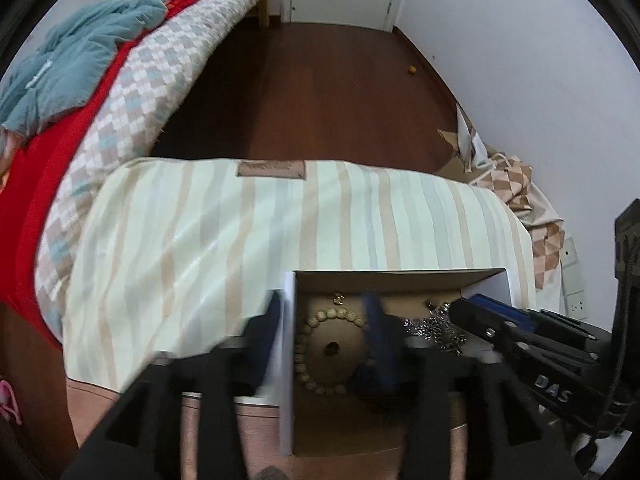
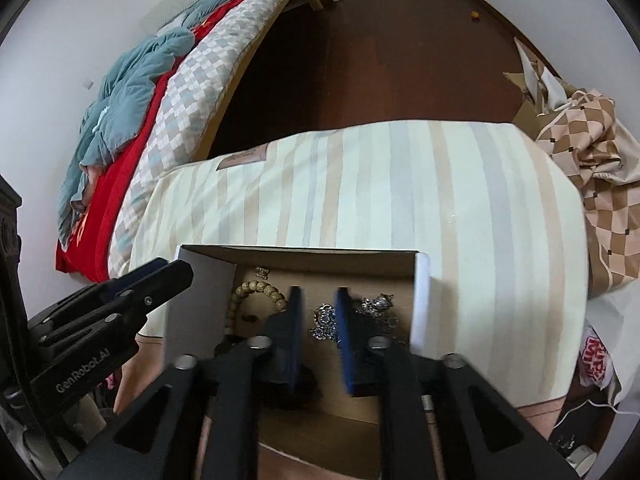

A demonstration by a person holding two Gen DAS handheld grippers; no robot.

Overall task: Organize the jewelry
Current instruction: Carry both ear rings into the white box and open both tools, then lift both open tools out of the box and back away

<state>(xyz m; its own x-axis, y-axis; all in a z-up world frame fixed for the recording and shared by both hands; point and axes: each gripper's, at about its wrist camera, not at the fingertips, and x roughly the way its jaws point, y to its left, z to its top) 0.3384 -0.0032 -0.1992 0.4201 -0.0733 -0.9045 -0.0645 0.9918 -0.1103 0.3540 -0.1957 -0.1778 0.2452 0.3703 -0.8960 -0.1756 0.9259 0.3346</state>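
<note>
An open cardboard box lies on a striped cushion. Inside lie a beige bead bracelet, a small gold piece and tangled silver jewelry. My left gripper is open, straddling the box's left wall: one finger outside, one over the bracelet. My right gripper is open inside the box, its fingers either side of the silver jewelry, holding nothing.
A bed with checkered, red and teal bedding stands at the left. Dark wood floor lies beyond. Checkered cloth and cardboard pile at the right by the wall.
</note>
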